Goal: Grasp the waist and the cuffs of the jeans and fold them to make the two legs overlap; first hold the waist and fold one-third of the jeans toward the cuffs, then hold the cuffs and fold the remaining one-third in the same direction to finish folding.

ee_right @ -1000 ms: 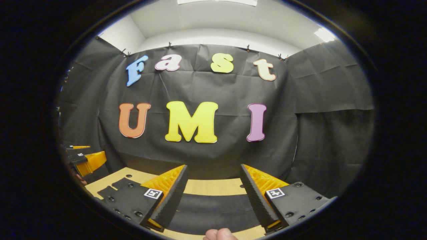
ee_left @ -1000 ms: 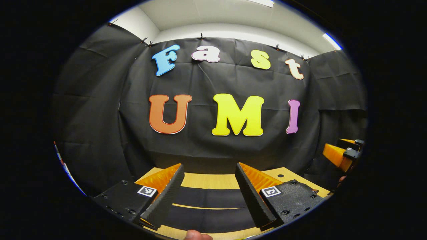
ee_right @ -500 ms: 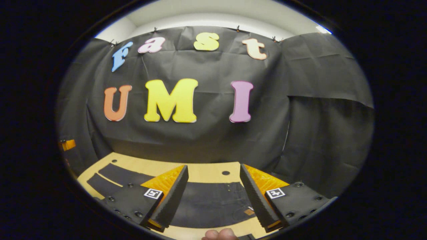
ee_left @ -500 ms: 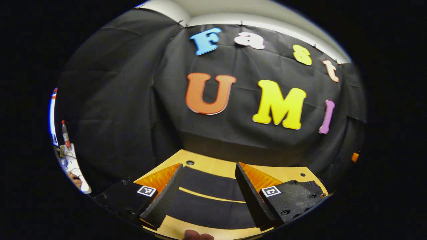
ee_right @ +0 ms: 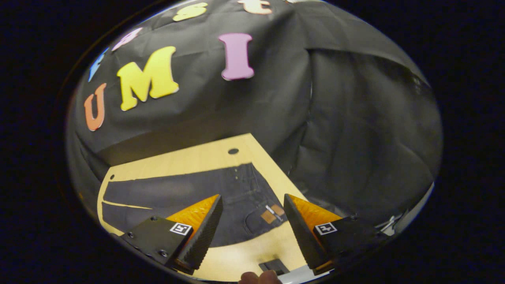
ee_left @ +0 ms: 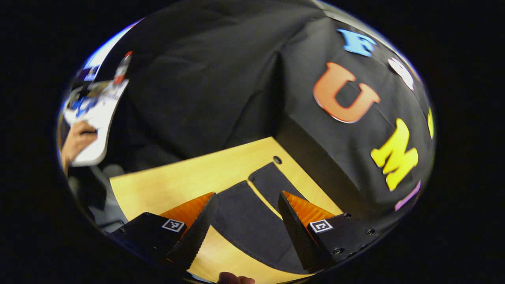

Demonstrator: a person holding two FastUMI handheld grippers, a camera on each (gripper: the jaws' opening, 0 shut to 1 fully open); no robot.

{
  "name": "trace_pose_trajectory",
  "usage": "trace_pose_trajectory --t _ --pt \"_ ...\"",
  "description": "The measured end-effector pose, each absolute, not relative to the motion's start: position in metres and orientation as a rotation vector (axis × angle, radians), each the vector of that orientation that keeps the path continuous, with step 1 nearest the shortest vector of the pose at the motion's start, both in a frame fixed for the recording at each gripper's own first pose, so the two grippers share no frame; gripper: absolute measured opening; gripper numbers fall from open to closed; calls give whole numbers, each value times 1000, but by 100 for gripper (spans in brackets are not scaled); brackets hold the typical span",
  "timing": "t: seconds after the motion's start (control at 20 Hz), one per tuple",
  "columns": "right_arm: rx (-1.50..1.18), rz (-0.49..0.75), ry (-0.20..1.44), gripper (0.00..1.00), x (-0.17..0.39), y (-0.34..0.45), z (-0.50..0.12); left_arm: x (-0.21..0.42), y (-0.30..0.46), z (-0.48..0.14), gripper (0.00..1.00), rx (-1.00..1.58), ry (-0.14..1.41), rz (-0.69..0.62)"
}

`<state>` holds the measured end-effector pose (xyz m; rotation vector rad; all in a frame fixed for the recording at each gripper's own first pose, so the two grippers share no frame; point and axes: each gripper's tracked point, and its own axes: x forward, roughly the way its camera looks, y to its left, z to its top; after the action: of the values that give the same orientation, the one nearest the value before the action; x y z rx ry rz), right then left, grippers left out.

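Observation:
Dark jeans lie flat and unfolded on the wooden table. In the left gripper view the two legs (ee_left: 252, 219) run toward their cuffs (ee_left: 268, 177) near the table's far edge. My left gripper (ee_left: 246, 203) hangs open above the nearer leg, with nothing between its fingers. In the right gripper view the waist end of the jeans (ee_right: 252, 197) shows a tan patch (ee_right: 270, 215) and a back pocket. My right gripper (ee_right: 252, 205) hovers open over that waist, apart from the cloth.
The table (ee_left: 177, 181) has a small round hole (ee_left: 277, 159) near its far corner; another hole (ee_right: 233, 151) shows in the right gripper view. A person's hand (ee_left: 77, 138) holds a white board (ee_left: 96, 118) at the far left. A small dark object (ee_right: 272, 266) lies at the table's near edge.
Both grippers have tilted down and swung outward: the left toward the cuff end, the right toward the waist end. Both stayed open. The jeans have not moved.

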<state>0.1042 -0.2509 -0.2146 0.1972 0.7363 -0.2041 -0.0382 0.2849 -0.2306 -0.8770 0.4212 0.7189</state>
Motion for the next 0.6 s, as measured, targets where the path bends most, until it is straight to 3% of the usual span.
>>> trace_pose_trajectory --t 0.2,0.6 --pt "311 -281 887 98 95 -267 -263 -50 288 -276 99 -1139 499 831" --pt "433 -368 1059 98 111 -277 -291 -54 308 -320 100 -1273 606 945"
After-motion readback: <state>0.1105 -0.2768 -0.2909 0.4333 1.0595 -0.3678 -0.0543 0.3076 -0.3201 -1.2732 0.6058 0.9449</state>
